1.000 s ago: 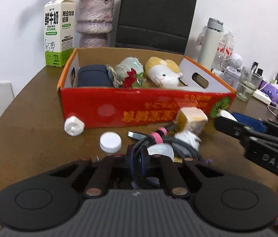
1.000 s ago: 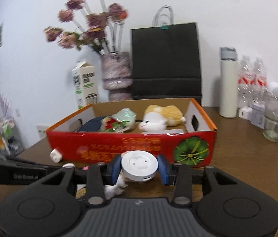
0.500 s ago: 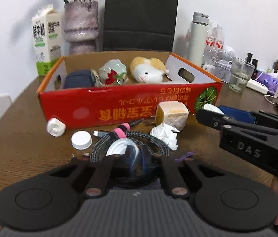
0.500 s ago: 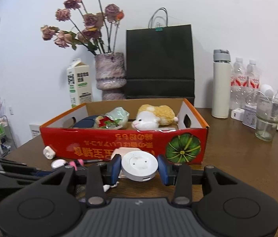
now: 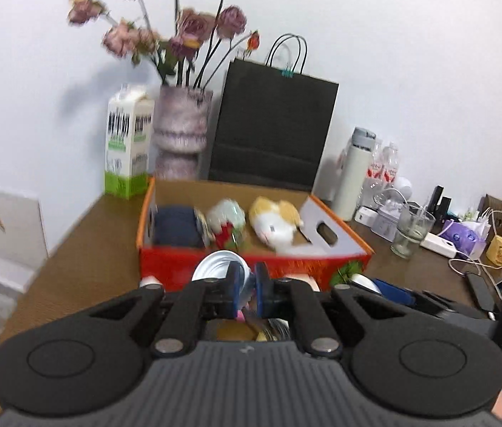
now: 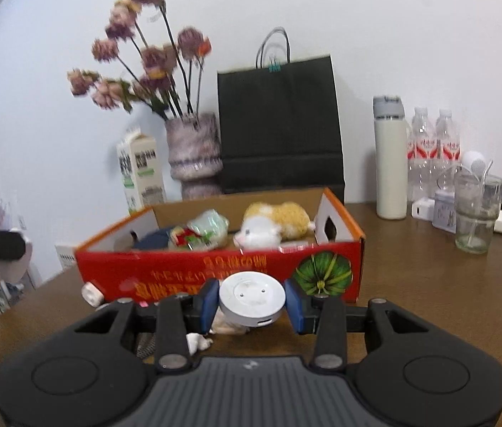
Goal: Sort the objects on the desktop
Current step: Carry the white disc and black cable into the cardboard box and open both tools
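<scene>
My left gripper (image 5: pixel 247 283) is shut on a coiled black braided cable (image 5: pixel 276 327) with a pink tie. The coil hangs off the table, and a white disc (image 5: pixel 215 267) in it shows just left of the pads. My right gripper (image 6: pixel 251 300) is shut on a white round puck (image 6: pixel 252 293), held low in front of the red cardboard box (image 6: pixel 179 270). The box (image 5: pixel 169 267) holds a plush hamster (image 5: pixel 274 222), a navy pouch (image 5: pixel 176 226) and a green wrapped bundle (image 5: pixel 226 219). In the left wrist view the right gripper's blue pad (image 5: pixel 393 290) shows at the right.
A small white cap (image 6: pixel 92 293) and crumpled paper (image 6: pixel 199 341) lie in front of the box. Behind it stand a milk carton (image 5: pixel 128 146), a flower vase (image 5: pixel 181 131) and a black paper bag (image 5: pixel 272 131). A thermos (image 6: pixel 390 156), bottles and a glass (image 6: pixel 475 213) crowd the right side.
My left gripper has risen from the table with the cable coil, and its view now tilts up over the box. The right gripper has stayed put with the puck.
</scene>
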A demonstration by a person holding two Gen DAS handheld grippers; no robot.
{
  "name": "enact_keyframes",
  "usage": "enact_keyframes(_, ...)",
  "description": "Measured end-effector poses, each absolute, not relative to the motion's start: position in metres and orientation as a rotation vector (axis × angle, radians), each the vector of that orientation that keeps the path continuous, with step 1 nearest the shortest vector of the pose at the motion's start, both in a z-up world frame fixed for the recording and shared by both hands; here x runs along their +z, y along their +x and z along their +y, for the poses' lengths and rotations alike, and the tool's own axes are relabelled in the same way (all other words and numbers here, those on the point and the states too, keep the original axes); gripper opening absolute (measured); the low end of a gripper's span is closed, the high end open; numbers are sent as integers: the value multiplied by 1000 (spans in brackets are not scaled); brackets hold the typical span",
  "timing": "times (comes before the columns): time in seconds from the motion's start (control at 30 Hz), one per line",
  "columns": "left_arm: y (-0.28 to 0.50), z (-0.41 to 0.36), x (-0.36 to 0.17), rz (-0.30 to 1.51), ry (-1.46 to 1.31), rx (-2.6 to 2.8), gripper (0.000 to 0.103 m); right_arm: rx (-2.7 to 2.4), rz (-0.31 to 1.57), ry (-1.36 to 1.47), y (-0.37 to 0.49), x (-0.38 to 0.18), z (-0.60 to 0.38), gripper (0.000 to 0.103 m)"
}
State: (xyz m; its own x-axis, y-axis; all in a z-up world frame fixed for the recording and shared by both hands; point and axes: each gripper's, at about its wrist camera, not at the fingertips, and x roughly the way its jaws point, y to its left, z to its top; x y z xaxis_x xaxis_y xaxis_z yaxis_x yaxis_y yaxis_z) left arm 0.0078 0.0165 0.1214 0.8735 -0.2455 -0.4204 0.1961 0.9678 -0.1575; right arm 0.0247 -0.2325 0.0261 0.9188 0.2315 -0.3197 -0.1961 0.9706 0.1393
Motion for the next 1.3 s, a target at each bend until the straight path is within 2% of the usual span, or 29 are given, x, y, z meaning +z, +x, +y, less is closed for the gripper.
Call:
enact_keyframes(0.17,93,0,160,502,-94,-283,9,224,301,70,41,86,-248,39)
enact_keyframes(0.3,184,-42,151,648,-123,-366,9,209,390,41,108,120,-255,39)
enact_keyframes(0.47,283,-81,106,847,-71,-301,9,198,715,2,231,101,-242,39)
enact_keyframes(0.57,312,-84,88,890,-90,-261,11,149,772,-143,266,80,-225,39)
enact_keyframes(0.63,323,-80,82,941,-136,-257,29,148,811,-183,284,66,-218,42)
enact_keyframes(0.7,324,-72,85,941,-175,-269,34,158,839,-212,296,55,-214,49)
enact_keyframes(0.77,323,-63,96,913,-173,-237,39,142,823,-228,301,54,-215,52)
enact_keyframes(0.87,315,-48,117,877,-168,-212,45,134,787,-140,297,71,-227,64)
enact_keyframes(0.93,303,-42,131,854,-126,-183,60,136,767,-88,287,85,-233,71)
enact_keyframes(1.07,275,-34,143,858,-51,-127,67,137,752,-98,262,108,-233,75)
enact_keyframes(1.1,263,-30,143,859,-46,-113,74,139,756,-105,254,113,-233,78)
enact_keyframes(1.13,252,-26,143,854,-48,-103,84,138,760,-108,249,118,-234,84)
enact_keyframes(1.17,237,-20,141,845,-45,-97,87,140,762,-110,240,120,-234,86)
enact_keyframes(1.3,181,-3,132,803,3,-62,91,149,751,-83,202,124,-240,88)
